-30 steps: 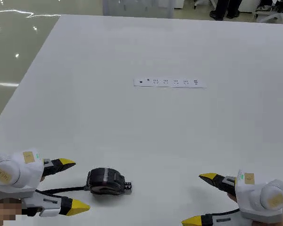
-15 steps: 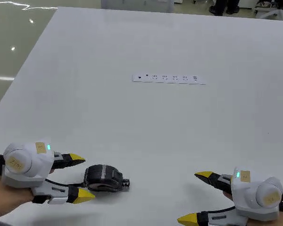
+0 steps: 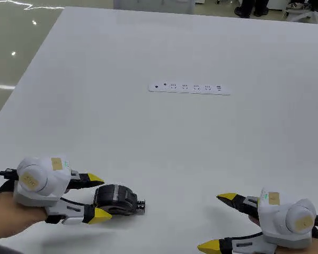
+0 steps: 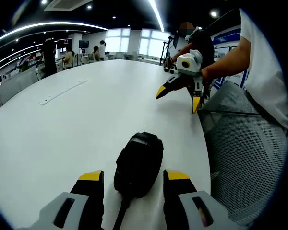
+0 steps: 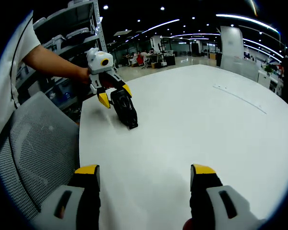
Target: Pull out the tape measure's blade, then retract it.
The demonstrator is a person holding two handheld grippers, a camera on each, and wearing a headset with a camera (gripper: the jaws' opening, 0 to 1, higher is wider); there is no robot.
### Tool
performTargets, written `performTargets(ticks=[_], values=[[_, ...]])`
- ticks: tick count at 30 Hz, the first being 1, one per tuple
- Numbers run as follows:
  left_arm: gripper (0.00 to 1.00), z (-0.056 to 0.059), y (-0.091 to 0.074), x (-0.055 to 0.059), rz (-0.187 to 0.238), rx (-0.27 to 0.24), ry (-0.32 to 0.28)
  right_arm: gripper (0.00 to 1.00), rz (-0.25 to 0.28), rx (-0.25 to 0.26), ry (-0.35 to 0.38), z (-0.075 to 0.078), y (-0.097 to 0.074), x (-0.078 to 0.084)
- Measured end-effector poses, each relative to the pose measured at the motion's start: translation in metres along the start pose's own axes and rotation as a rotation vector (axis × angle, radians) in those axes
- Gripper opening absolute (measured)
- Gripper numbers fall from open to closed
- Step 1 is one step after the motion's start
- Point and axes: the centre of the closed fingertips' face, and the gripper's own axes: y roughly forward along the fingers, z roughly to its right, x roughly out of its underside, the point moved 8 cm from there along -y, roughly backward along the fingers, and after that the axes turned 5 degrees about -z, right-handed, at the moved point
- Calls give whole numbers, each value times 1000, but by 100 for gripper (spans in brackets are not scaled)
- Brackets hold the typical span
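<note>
Near right, the right gripper [image 3: 216,221] hangs just over the white table [image 3: 212,148], jaws spread wide with nothing between them. Over on the near left, the left gripper [image 3: 100,196] is spread too, its yellow tips sitting either side of the black tape measure [image 3: 119,199]. That lies flat on the table with its blade tucked in. Can't tell if the tips actually touch it. Way further back there's a white power strip [image 3: 189,88].
</note>
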Motion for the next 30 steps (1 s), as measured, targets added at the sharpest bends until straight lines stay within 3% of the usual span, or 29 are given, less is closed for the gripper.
performTargets(ticks=[10,17,30], values=[[38,-2,4,1,-12,-2,37,76,0,2,3,0,-1,1],[33,-1,5,2,-14,12,32,76,1,2,4,-1,-2,1],[32,-2,6,2,-20,3,42,76,8,-1,3,-1,-1,0]])
